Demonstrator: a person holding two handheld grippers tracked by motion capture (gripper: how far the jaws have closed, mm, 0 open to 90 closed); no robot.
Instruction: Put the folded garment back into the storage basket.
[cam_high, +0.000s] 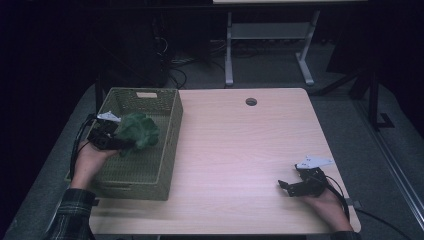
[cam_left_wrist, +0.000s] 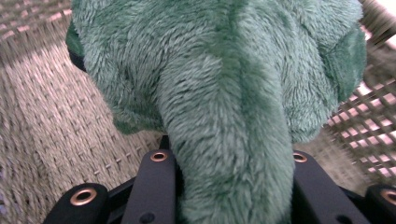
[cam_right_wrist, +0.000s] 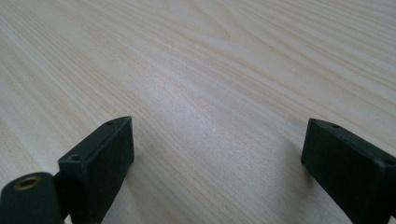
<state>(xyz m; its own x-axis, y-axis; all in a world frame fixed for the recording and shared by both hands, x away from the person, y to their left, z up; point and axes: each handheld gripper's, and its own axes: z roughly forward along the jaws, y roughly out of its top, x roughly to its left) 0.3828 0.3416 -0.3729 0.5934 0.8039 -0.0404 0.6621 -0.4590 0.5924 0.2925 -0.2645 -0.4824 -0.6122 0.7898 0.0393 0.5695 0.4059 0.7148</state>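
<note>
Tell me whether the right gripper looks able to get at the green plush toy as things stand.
Probably not without a long reach: the right gripper rests open at the wooden table's near right edge, while the green plush toy, clamped in the left gripper, hangs over the woven basket far left.

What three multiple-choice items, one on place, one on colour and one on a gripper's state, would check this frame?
1. Where is the green plush toy?
A. over the woven basket, in the left gripper
B. on the bare table
C. on the floor

2. What colour is the basket?
A. red
B. olive green
C. white

3. How is the right gripper?
A. shut on the toy
B. shut on the basket's rim
C. open, holding nothing

Key: 1 A, the high view shows the toy above the basket's inside with the left gripper's jaws clamped on it; 2 B, its weave is olive green; 3 C, the right gripper view shows jaws wide apart over the wooden table.
</note>
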